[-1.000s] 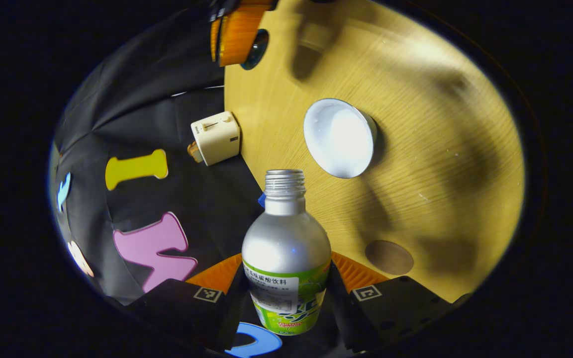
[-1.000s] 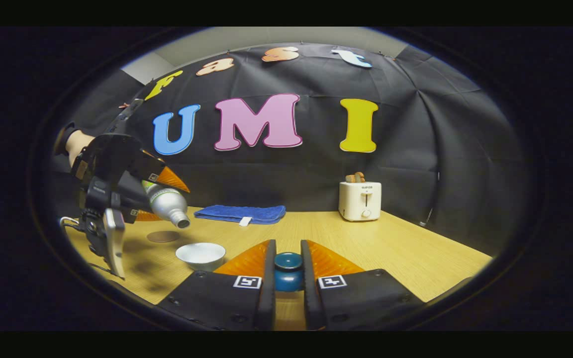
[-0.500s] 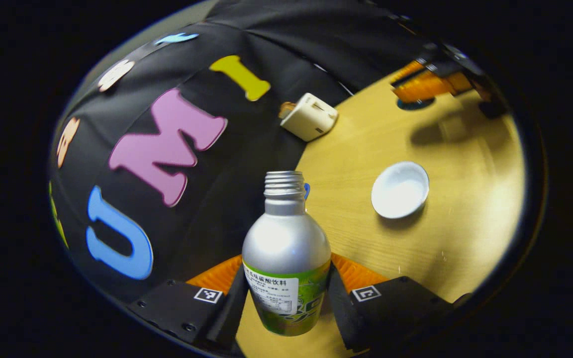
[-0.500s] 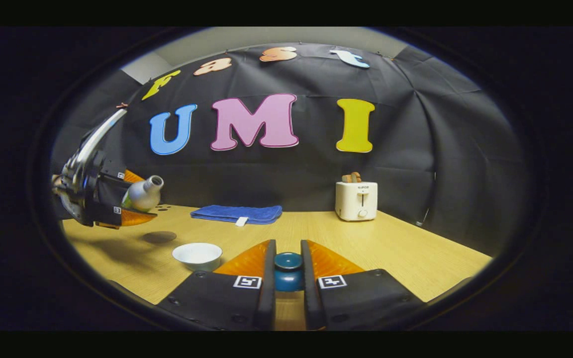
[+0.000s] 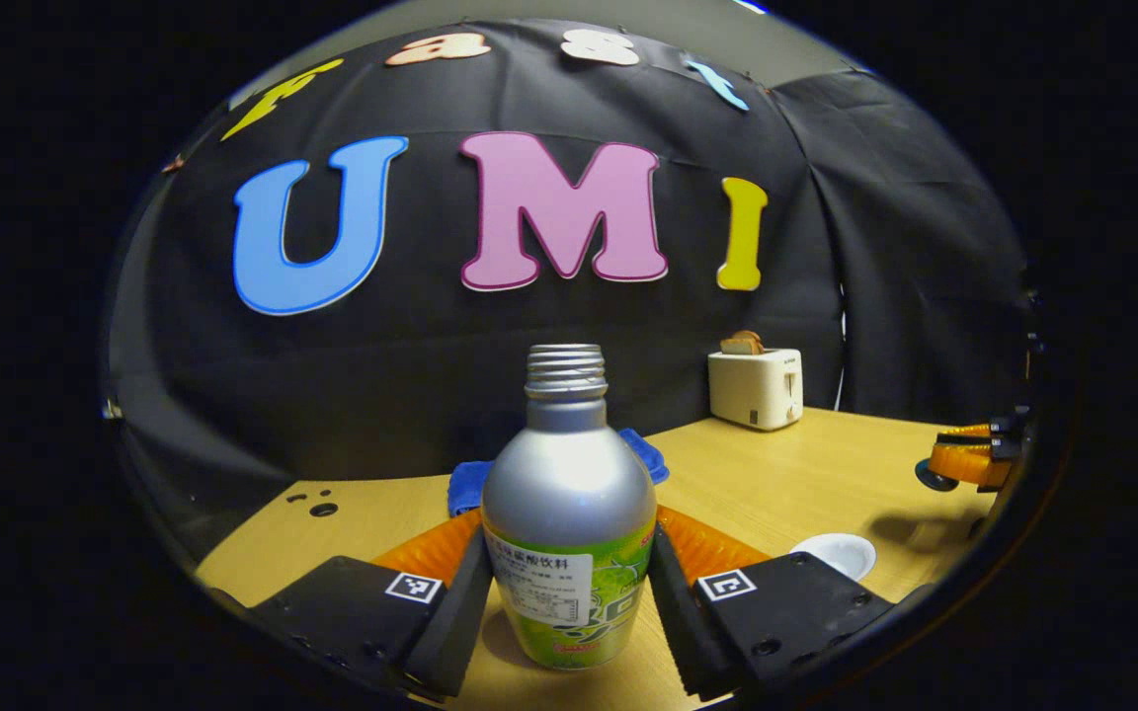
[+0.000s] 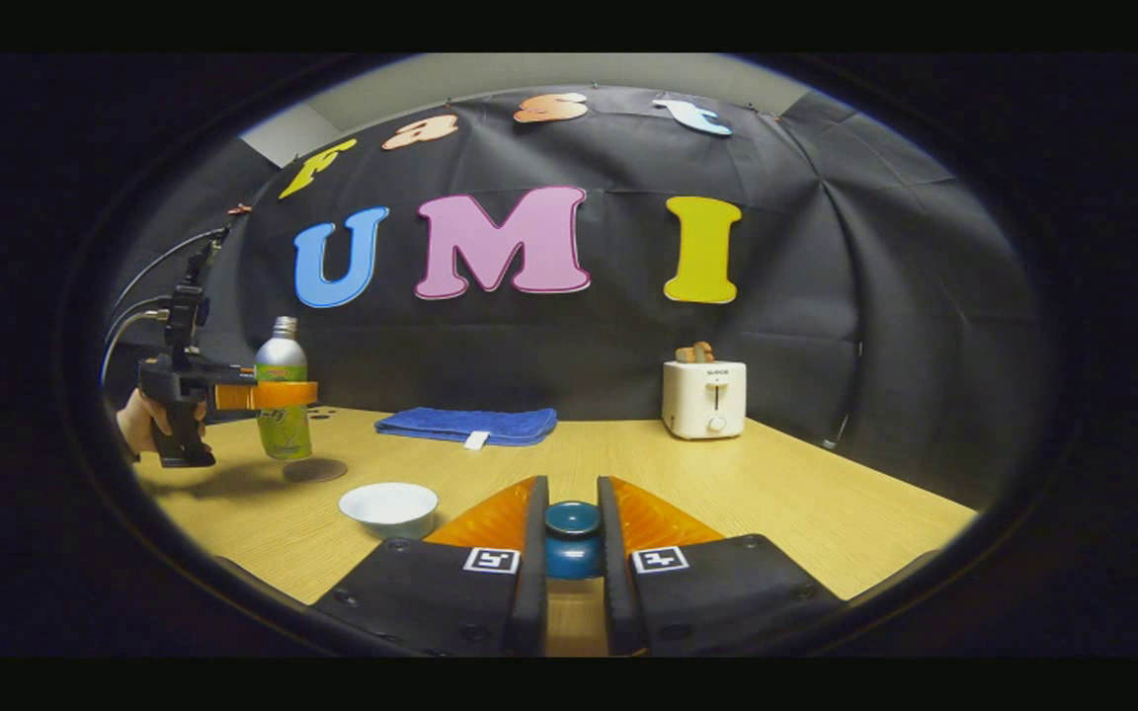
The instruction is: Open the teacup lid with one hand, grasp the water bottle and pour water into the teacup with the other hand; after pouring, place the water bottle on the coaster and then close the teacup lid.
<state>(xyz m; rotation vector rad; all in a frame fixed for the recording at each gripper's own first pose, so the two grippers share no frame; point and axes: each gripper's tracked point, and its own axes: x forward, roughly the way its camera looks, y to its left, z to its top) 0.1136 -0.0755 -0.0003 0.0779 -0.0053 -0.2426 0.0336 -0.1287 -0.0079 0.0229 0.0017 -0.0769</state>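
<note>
The left hand-held gripper pinches the bottle upright between both fingers, just above the coaster at the counter's left end; whether the two touch is unclear. The right hand-held gripper clamps the blue lid above the counter. The white teacup sits open between them, near the coaster. A blue cloth and a toaster stand behind.
</note>
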